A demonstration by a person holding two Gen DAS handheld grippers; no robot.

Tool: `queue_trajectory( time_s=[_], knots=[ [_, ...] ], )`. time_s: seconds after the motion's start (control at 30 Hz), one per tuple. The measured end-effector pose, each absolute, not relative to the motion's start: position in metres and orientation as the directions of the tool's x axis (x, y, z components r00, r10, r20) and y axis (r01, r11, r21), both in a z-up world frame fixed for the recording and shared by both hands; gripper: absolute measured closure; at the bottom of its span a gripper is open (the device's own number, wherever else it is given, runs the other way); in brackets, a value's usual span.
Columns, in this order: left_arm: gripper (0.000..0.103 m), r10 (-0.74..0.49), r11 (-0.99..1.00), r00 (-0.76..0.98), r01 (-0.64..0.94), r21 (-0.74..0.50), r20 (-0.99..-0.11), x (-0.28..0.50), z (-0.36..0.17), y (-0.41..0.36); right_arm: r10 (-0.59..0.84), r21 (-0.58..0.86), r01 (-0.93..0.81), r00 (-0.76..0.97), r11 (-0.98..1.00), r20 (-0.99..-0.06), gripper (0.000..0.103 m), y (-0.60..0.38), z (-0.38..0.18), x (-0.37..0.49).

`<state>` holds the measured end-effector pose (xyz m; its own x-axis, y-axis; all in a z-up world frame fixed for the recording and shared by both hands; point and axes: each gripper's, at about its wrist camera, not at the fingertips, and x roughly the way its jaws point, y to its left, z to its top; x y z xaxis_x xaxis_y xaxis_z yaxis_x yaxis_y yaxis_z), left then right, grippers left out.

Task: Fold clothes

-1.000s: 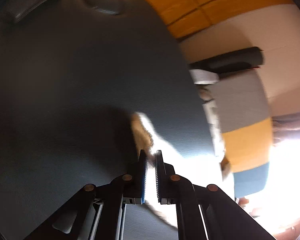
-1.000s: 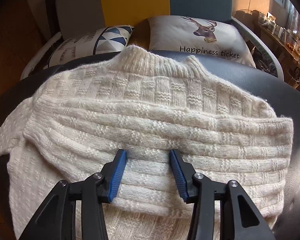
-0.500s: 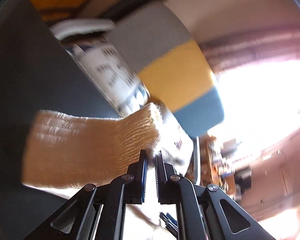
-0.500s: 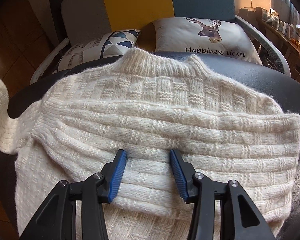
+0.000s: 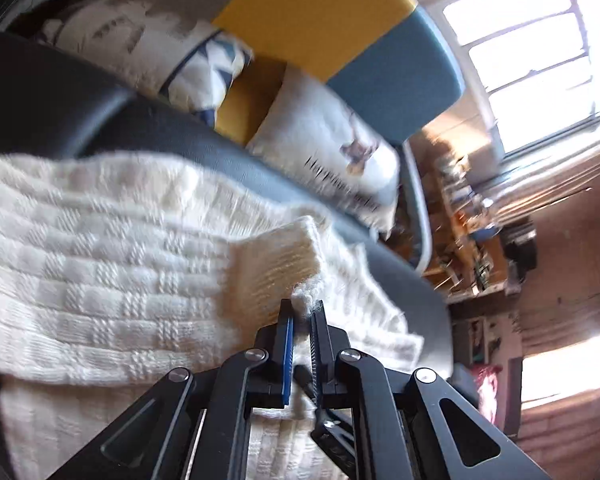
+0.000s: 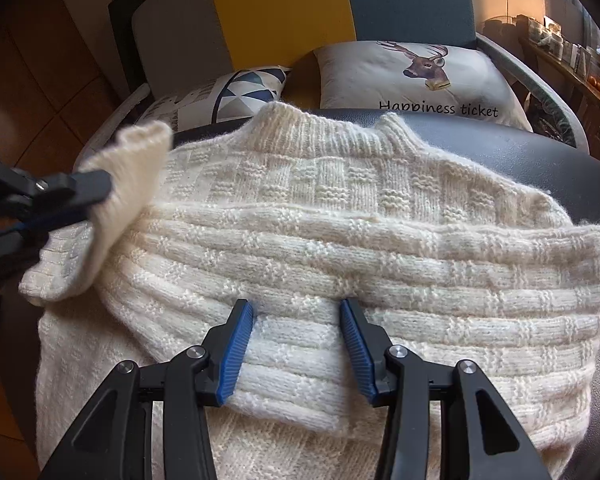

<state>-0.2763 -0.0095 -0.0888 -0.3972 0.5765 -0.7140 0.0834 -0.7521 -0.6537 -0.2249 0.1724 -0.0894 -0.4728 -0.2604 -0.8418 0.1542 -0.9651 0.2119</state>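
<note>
Since a second ago, left gripper [image 5: 302,312] has carried the sleeve cuff [image 6: 134,172] up over the sweater [image 6: 340,240], jaws pinched on it. Right gripper [image 6: 296,344] rests spread wide on the sweater's folded sleeve, atop the black table [image 6: 540,160].

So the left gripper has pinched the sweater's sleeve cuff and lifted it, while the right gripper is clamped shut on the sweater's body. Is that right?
Not quite. The left gripper is indeed shut on the sleeve cuff of the cream knit sweater, lifted over the body. But the right gripper is open, not clamped: the right wrist view shows its blue fingers spread wide, with folded knit between them.
</note>
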Motion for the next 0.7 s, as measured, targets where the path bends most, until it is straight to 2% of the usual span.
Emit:
queue_trajectory(
  time_s=[0.07,0.2,0.33,0.43,0.5,0.57,0.7],
  knots=[
    [0.093,0.562,-0.773,-0.356,0.096,-0.627,-0.747,-0.274,-0.1,-0.001,-0.269,0.211,0.174,-0.476,-0.962,-0.837,0.055,0.173,-0.089,-0.224],
    [0.079,0.663,-0.665,-0.374,0.105,-0.739,-0.649,-0.258,-0.091,-0.023,-0.319,0.274,0.163,-0.485,-0.948,-0.815,0.054,0.182,-0.079,-0.219],
    [0.063,0.696,-0.581,-0.475,0.069,-0.811,-0.539,-0.232,-0.062,-0.075,-0.597,0.64,0.129,-0.535,-0.757,-0.598,0.054,0.196,-0.063,-0.202],
    [0.06,0.679,-0.506,-0.557,0.116,-0.855,-0.478,-0.209,-0.057,-0.129,-0.713,0.844,0.03,-0.551,-0.536,-0.433,0.054,0.198,-0.079,-0.196],
    [0.06,0.656,-0.469,-0.593,0.164,-0.868,-0.467,-0.191,-0.065,-0.162,-0.734,0.894,-0.075,-0.542,-0.443,-0.409,0.056,0.192,-0.097,-0.199],
    [0.06,0.642,-0.432,-0.614,0.204,-0.879,-0.458,-0.176,-0.077,-0.189,-0.731,0.9,-0.159,-0.534,-0.406,-0.424,0.057,0.183,-0.112,-0.2],
    [0.06,0.626,-0.361,-0.642,0.264,-0.894,-0.443,-0.156,-0.104,-0.222,-0.704,0.907,-0.226,-0.574,-0.354,-0.418,0.058,0.169,-0.125,-0.202]
  ],
)
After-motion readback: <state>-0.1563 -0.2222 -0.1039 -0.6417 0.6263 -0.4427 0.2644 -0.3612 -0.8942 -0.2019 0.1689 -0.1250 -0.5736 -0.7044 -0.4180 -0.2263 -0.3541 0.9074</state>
